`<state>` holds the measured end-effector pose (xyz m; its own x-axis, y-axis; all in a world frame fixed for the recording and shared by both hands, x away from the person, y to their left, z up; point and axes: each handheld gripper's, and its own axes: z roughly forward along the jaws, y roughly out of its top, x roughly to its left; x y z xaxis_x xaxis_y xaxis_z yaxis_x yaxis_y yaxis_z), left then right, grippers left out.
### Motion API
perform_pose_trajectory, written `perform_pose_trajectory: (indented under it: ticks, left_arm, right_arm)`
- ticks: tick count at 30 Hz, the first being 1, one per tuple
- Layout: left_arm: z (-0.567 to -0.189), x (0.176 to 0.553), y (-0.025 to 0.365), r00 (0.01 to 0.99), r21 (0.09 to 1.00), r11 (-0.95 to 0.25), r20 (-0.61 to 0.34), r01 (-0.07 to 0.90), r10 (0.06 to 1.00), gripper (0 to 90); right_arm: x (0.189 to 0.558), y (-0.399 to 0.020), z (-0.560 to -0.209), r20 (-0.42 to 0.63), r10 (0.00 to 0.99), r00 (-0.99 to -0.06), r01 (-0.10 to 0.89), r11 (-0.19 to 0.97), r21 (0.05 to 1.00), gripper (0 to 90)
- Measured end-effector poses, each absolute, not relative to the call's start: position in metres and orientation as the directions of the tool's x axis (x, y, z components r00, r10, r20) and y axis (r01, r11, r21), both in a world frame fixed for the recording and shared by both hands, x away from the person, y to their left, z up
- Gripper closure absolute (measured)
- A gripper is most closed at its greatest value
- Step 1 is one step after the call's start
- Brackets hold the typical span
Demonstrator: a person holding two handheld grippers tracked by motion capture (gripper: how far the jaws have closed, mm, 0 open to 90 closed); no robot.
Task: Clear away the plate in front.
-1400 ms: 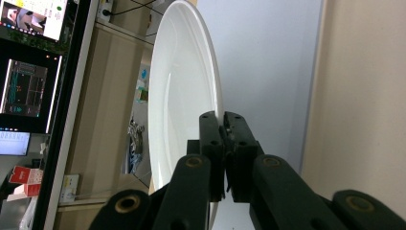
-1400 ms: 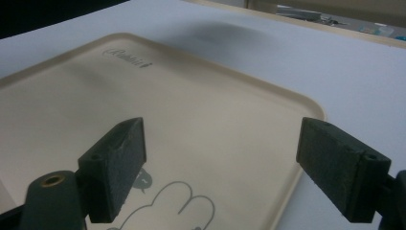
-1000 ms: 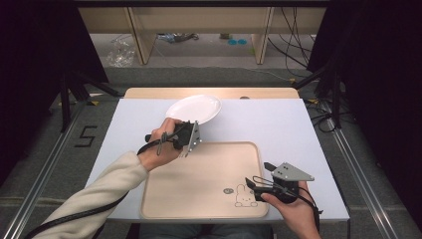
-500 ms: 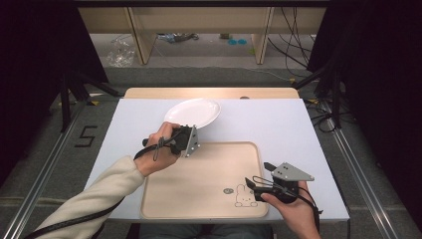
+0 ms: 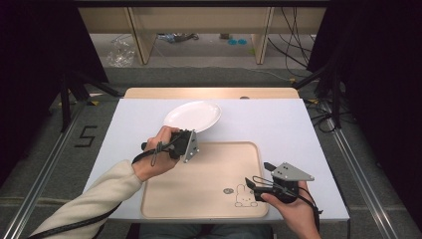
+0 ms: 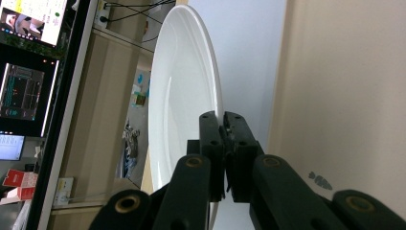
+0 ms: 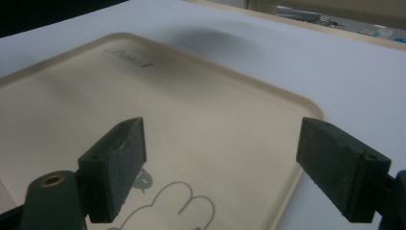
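A white plate (image 5: pixel 193 115) lies on the white table cover, just beyond the far edge of a beige tray (image 5: pixel 209 169). My left gripper (image 5: pixel 192 133) is shut on the plate's near rim. In the left gripper view the jaws pinch that rim (image 6: pixel 223 127), the plate (image 6: pixel 182 96) stretches away from them, and the tray (image 6: pixel 344 96) lies to the right. My right gripper (image 5: pixel 258 174) is open over the tray's near right corner, beside a rabbit drawing (image 5: pixel 244 198). In the right gripper view its fingers (image 7: pixel 115 163) stand wide apart above the bare tray (image 7: pixel 95 86), holding nothing.
The white cover (image 5: pixel 278 124) lies on a wooden table whose far edge (image 5: pixel 209 92) shows behind it. Beyond stand wooden shelf legs (image 5: pixel 139 40) and floor cables (image 5: pixel 293 45). Metal rails run along both sides, and a "5" (image 5: pixel 85 135) marks the floor at left.
My left gripper has drawn back a little toward the tray and the person, bringing the plate with it. The right gripper has stayed still and open.
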<state>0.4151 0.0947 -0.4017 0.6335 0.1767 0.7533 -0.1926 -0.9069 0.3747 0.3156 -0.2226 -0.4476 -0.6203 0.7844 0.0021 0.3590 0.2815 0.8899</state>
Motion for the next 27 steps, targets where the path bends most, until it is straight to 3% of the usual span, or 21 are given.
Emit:
perform_pose_trajectory:
  ticks: [23,25,27]
  left_arm:
    - [-0.398,0.389,0.098,0.631,0.377,-0.899,0.758,-0.221,0.163,87.3]
    - [-0.401,0.386,0.097,0.638,0.418,-0.88,0.745,-0.224,0.192,87.3]
    - [-0.397,0.383,0.098,0.623,0.377,-0.899,0.764,-0.223,0.166,87.3]
  right_arm:
    - [0.316,-0.222,-0.448,0.014,0.781,-0.625,0.364,0.275,0.89,18.3]
    - [0.316,-0.223,-0.447,0.0,0.784,-0.62,0.358,0.284,0.889,18.4]
    - [0.316,-0.223,-0.447,-0.001,0.784,-0.62,0.359,0.284,0.889,18.3]
